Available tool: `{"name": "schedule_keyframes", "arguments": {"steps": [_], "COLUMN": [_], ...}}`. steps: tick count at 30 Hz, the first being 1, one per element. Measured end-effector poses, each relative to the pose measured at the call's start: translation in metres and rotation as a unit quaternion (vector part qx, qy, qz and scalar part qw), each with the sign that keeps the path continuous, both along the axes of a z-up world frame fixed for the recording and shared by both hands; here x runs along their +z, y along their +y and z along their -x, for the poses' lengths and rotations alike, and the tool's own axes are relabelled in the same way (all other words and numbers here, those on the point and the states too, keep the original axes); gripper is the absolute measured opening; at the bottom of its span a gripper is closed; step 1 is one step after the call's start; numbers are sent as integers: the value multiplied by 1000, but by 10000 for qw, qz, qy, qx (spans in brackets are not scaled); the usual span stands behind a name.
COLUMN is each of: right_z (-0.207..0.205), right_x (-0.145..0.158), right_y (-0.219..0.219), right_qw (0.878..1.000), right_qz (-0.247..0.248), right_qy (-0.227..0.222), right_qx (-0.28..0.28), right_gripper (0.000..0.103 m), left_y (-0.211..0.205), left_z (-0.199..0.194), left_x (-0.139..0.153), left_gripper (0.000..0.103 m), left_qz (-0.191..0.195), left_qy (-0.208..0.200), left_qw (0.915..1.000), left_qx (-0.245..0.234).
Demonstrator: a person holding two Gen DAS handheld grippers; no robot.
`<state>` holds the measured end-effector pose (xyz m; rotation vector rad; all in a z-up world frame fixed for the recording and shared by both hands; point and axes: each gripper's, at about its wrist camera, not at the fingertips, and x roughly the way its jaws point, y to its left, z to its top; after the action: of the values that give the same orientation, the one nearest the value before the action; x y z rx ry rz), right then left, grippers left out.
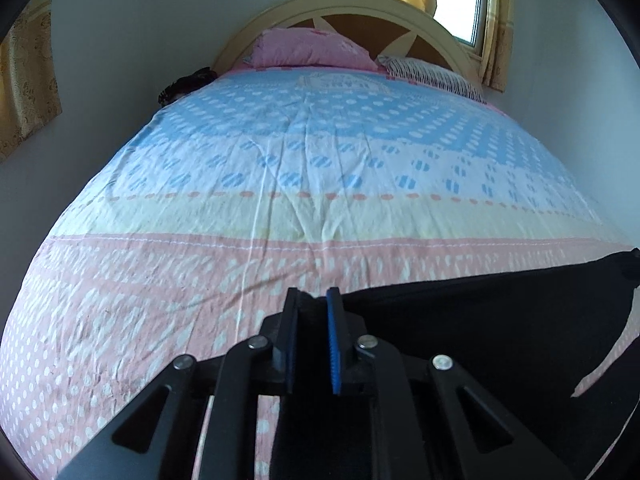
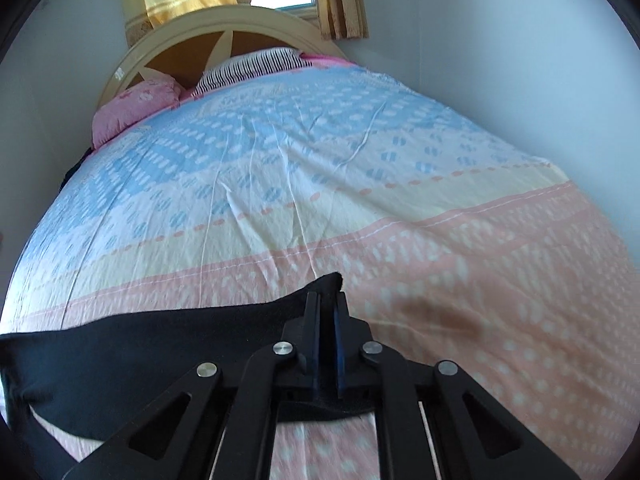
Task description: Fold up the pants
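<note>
We hold the black pants (image 1: 500, 320) by one edge, stretched between our two grippers just above the near end of the bed (image 1: 280, 160). The left gripper (image 1: 314, 300) has its fingers nearly together, pinching a corner of the dark fabric at 6 o'clock in its view, with the cloth running off toward 3 o'clock. The right gripper (image 2: 327, 304) is pinched tight on the opposite corner, the pants (image 2: 140, 352) trailing toward 9 o'clock. The fabric looks soft, light and limp, sagging between the grips, so we judge that corners and hems are the best holds.
</note>
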<state>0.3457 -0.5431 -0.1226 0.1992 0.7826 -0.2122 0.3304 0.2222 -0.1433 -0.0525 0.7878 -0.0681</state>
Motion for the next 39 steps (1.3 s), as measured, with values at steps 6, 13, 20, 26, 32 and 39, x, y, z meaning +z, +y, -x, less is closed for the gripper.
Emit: {"name": "schedule_keyframes", "arguments": {"steps": [6,13,20,26,32,39], "right_z": [57,119,165,195,218,229], "right_x": [14,2,-24,-41,-25,26], "right_y": [-5,-13,-13,-9,11,144], "right_qw": [9994,9986,9988,9995,9991,9830], "right_qz": [-48,-201,-302,-240,315,1489], "right_qy": [-348,-467,-317,-80,119,-321], "right_qx": [-29,-132,-215,-206,-252,1027], "right_gripper": [5,5,5,5,39,50], "left_y": [4,19,21,16,11,12], "left_z": [30,85,133,154,159,157], "left_x": [23,31,6,-20,-32,-36], "left_gripper": [13,13,13,13,13,13], "left_qz": [391,836,726,386,20,15], "left_qy": [-472,-954,-927,-778,-739,-678], "left_qw": [9980,9914,9912,9936,9935,9939], "left_qx": [-154,-335,-605,-728,-865,-869]}}
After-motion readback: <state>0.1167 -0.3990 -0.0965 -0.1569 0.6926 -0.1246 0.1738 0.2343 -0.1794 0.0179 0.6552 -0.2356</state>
